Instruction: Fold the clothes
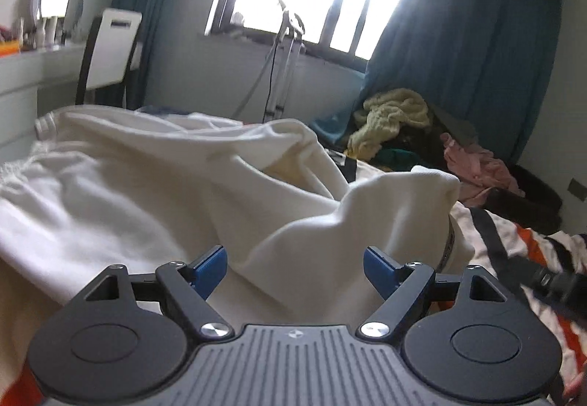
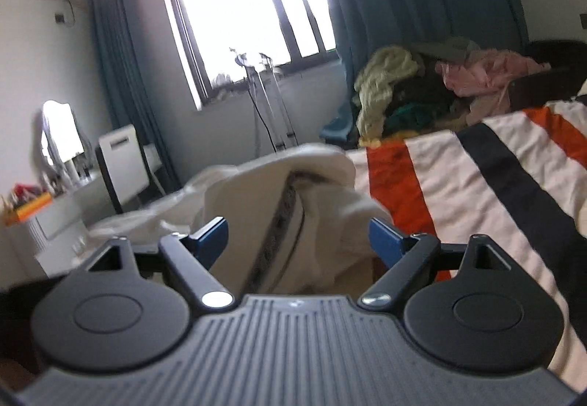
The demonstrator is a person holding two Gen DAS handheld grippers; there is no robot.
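Observation:
A crumpled cream-white garment [image 1: 165, 178] lies in loose folds on the striped bed cover [image 1: 513, 233]. My left gripper [image 1: 294, 266] is open, low over the garment's near part, its blue fingertips [image 1: 211, 268] wide apart with cloth between them but not pinched. In the right wrist view the same garment [image 2: 279, 193] bunches up on the bed, with a dark-trimmed edge [image 2: 284, 215] running through it. My right gripper [image 2: 299, 241] is open just in front of that edge and holds nothing.
The bed cover [image 2: 477, 178] has orange, black and white stripes. A pile of other clothes [image 1: 403, 123], yellow and pink, sits at the far right by the blue curtain [image 1: 458, 57]. A white chair [image 1: 110, 50], a desk [image 1: 29, 72] and a stand by the window [image 1: 286, 50] are behind.

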